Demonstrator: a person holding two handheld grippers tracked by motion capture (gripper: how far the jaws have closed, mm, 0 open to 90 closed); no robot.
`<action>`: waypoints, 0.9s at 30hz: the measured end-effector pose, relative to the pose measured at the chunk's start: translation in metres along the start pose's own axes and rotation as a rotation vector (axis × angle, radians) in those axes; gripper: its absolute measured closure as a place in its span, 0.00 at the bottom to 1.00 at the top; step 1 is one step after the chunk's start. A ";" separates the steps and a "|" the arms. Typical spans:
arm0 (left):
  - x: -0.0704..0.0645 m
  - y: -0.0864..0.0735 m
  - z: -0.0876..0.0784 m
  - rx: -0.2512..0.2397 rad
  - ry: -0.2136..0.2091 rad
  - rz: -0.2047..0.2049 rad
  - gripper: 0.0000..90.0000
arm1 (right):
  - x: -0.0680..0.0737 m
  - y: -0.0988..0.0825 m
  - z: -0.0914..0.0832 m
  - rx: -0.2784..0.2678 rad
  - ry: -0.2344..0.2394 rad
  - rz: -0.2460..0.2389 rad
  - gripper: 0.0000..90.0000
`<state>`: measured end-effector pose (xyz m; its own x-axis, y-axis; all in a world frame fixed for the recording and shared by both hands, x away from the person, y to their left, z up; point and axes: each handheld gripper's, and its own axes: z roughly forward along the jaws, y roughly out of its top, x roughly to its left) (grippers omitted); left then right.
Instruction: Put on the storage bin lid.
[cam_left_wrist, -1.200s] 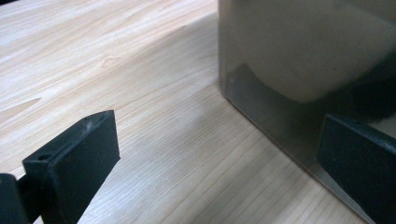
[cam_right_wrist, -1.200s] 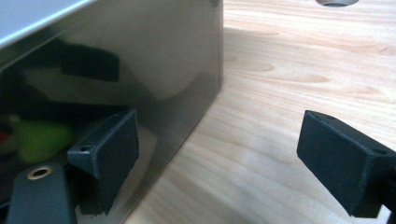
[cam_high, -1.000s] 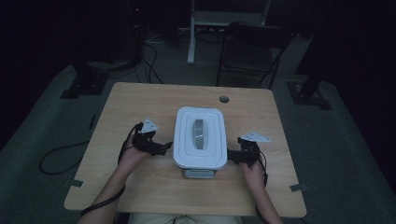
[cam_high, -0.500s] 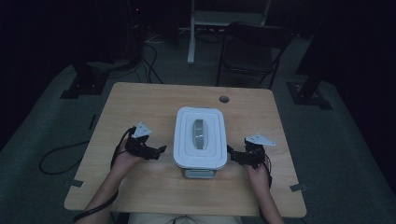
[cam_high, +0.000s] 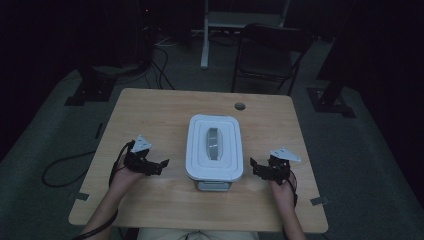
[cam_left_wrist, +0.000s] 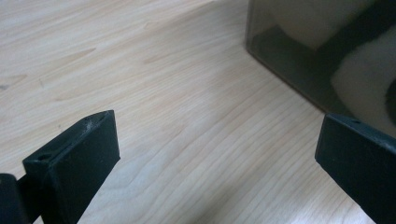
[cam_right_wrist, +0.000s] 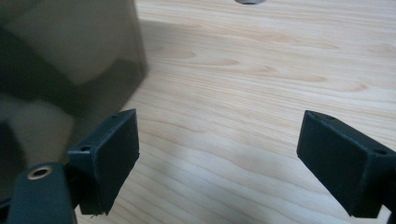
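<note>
Claws, left (cam_high: 161, 164) and right (cam_high: 255, 165), both spread wide and empty, flank the lidded box (cam_high: 214, 150) without touching

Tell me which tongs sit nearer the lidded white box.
The right tongs: a narrow strip of table separates them from the box, whereas the left tongs stand farther off.

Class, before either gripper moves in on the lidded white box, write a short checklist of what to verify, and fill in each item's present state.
1. Left gripper open: ok, jaws wide apart.
2. Right gripper open: ok.
3. Both grippers empty: ok, bare table between the jaws.
4. Grippers clear of the white box: ok, one apart at each side.
5. Lid seated on the box: ok, it looks flat.
6. Lid latched or loose: cannot tell.
</note>
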<state>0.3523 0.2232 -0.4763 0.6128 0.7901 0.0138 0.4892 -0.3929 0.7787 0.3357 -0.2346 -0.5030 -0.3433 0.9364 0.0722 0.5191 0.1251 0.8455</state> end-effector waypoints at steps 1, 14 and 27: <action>0.001 -0.002 -0.001 0.000 0.006 -0.001 0.01 | -0.001 -0.001 -0.001 -0.001 -0.009 0.001 0.14; 0.020 -0.024 -0.016 -0.008 0.055 -0.061 0.01 | -0.017 -0.014 -0.021 0.010 -0.102 0.023 0.14; 0.033 -0.049 -0.034 -0.004 0.106 -0.108 0.01 | -0.037 -0.031 -0.041 0.022 -0.181 0.082 0.14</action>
<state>0.3274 0.2840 -0.4927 0.4878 0.8729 -0.0044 0.5463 -0.3013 0.7815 0.3000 -0.2872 -0.5103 -0.1539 0.9872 0.0424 0.5572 0.0513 0.8288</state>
